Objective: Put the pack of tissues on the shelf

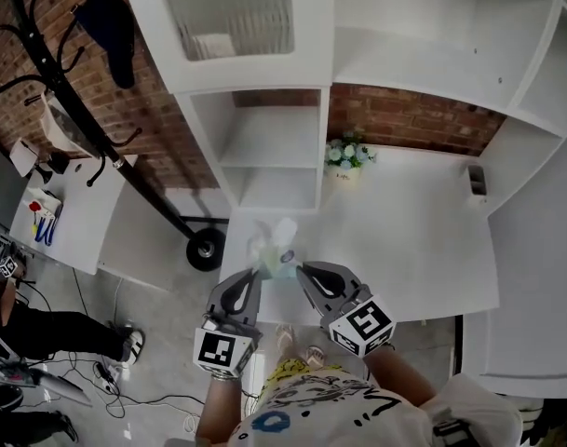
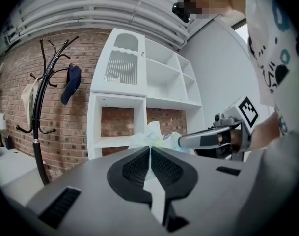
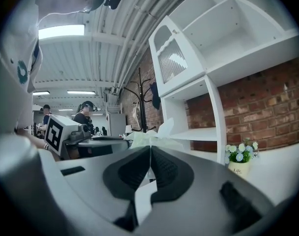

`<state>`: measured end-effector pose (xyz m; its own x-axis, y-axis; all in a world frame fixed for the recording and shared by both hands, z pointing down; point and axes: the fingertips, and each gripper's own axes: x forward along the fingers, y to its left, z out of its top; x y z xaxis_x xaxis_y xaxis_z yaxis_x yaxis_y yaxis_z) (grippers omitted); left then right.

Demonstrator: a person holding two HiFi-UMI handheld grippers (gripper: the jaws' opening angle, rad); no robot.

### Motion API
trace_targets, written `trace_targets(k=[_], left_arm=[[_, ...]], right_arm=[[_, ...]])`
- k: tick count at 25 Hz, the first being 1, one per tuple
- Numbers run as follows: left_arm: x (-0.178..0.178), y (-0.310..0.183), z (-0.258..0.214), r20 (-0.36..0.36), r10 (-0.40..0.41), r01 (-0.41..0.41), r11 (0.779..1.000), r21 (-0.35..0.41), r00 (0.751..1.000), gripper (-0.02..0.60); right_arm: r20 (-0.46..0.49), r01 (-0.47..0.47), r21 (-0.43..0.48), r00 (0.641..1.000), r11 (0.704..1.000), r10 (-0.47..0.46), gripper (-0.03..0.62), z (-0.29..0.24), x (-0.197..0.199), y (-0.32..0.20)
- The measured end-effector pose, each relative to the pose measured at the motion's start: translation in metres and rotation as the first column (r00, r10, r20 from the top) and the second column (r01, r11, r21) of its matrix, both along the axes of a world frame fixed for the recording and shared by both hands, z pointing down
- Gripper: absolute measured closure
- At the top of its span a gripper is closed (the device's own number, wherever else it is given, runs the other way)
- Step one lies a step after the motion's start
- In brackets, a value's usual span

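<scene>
Head view: looks steeply down from above onto desk (image 1: 423, 240), shelf (image 1: 274, 147). Gripper views: low, close behind jaws, facing same shelf, coat rack (image 1: 78, 110).

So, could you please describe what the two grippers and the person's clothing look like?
Both the left gripper and right gripper are grey, with tapered jaws carrying dark ribbed pads. Each bears a white cube with black square markers. The person wears a white shirt with blue, yellow and black drawings printed on it.
</scene>
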<state>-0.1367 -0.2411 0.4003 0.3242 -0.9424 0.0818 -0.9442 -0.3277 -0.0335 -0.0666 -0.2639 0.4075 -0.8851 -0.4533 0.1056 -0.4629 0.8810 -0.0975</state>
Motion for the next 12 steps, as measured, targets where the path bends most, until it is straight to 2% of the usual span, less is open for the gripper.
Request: trace_targets(k=[7, 12], left_arm=[[-0.015, -0.048, 0.026, -0.027, 0.041, -0.042, 0.998, -0.044, 0.999, 0.563], [-0.029, -0.081, 0.049, 0.035, 0.068, -0.065, 0.994, -0.083, 0.997, 0.563]], right_arm=[[-0.022, -0.041, -0.031, 0.999, 0.999, 0.040, 0.566, 0.021, -0.013, -0.047], [-0.066, -0.071, -0.050, 0.996, 0.996, 0.068, 0.566, 0.043, -0.031, -0.079]])
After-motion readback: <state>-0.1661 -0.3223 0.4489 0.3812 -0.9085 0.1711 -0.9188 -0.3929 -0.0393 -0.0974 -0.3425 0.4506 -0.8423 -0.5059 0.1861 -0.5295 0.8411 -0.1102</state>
